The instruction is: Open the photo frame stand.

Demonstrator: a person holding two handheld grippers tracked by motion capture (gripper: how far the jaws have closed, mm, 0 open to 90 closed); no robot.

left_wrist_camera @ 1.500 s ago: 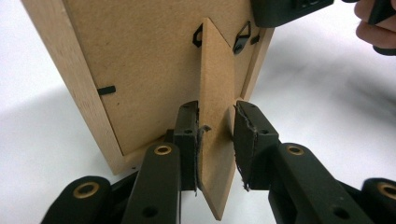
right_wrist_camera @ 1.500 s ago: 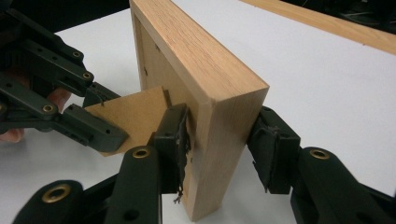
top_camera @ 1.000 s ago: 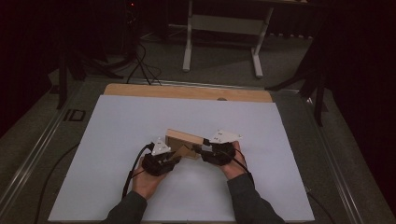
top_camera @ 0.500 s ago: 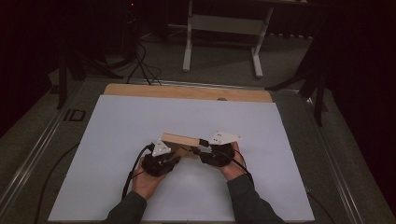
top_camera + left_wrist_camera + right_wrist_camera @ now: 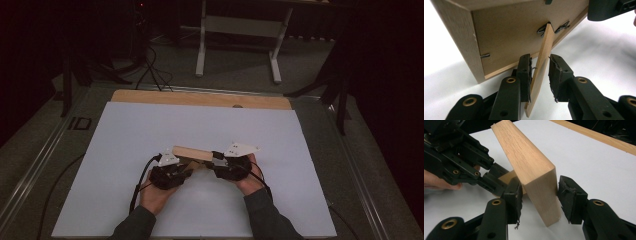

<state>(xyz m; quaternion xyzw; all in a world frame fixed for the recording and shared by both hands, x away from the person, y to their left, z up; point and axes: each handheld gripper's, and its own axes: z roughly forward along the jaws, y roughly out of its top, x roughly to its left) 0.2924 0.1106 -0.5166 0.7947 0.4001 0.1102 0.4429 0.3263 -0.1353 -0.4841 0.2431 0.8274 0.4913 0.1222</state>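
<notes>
A light wooden picture frame (image 5: 190,152) stands tilted on the white sheet between my two grippers. In the left gripper view its back board (image 5: 511,32) faces me, and a thin wooden stand leg (image 5: 545,47) hinges out from it. My left gripper (image 5: 540,72) is open around that leg; one pad touches it, the other stands off, and the jaws have just opened a little. My right gripper (image 5: 539,192) straddles the frame's thick end (image 5: 541,187). Its jaws have just been opening, and a slim gap shows at one pad. From above, the left gripper (image 5: 186,169) and the right gripper (image 5: 216,161) meet at the frame.
The white sheet (image 5: 150,125) covers the table, with a bare wooden strip (image 5: 200,98) along its far edge. Beyond it on the floor are a white desk frame (image 5: 240,25) and cables (image 5: 150,70). Both of the person's hands rest near the front edge.
The frame shows a narrower face from above than a second ago; it has tipped between the grippers. Both hands have kept their places.
</notes>
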